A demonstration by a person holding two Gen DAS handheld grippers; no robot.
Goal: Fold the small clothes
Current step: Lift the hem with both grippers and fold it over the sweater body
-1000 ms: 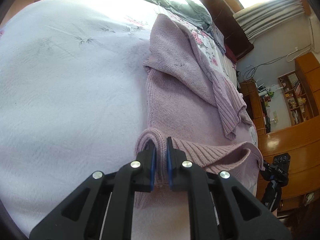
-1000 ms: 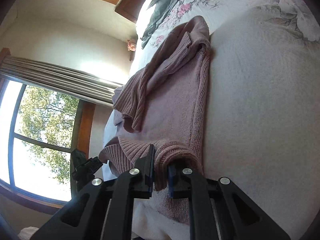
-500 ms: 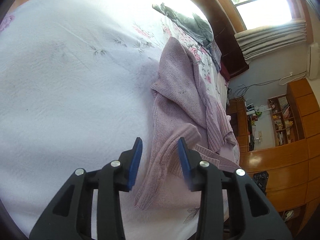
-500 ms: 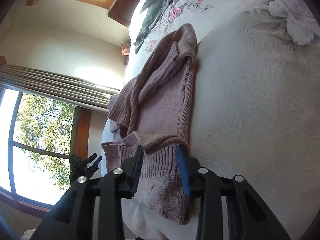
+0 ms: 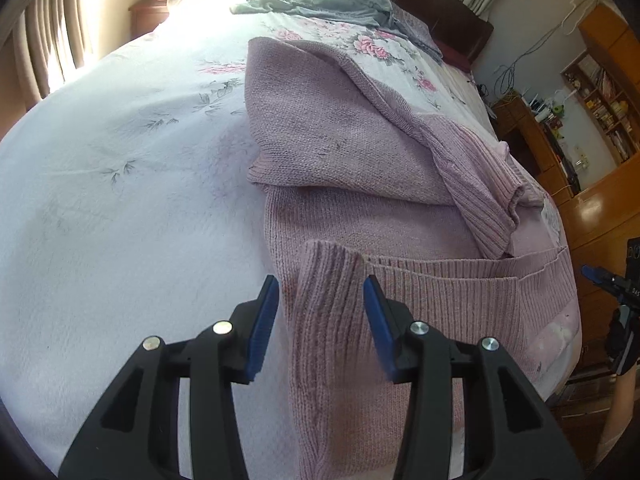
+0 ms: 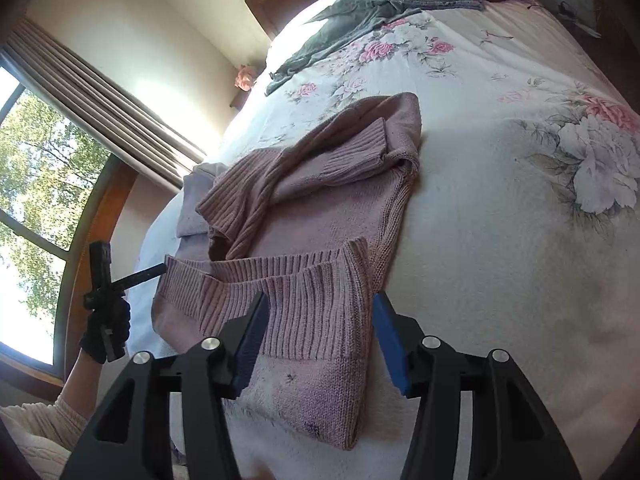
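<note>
The mauve ribbed knit sweater (image 5: 360, 208) lies on the white floral bedspread (image 5: 120, 200) — its folded-up hem sits between the parted, empty jaws of both the left gripper (image 5: 320, 320) and the right gripper (image 6: 316, 332).

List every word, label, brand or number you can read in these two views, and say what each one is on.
No text reads clearly in either view.
Other tool at the right edge of the left wrist view: small white marking, too small and cut off to read.
Book spines on the shelf: too small and blurred.
Pink sweater, floral bedspread: no lettering.
</note>
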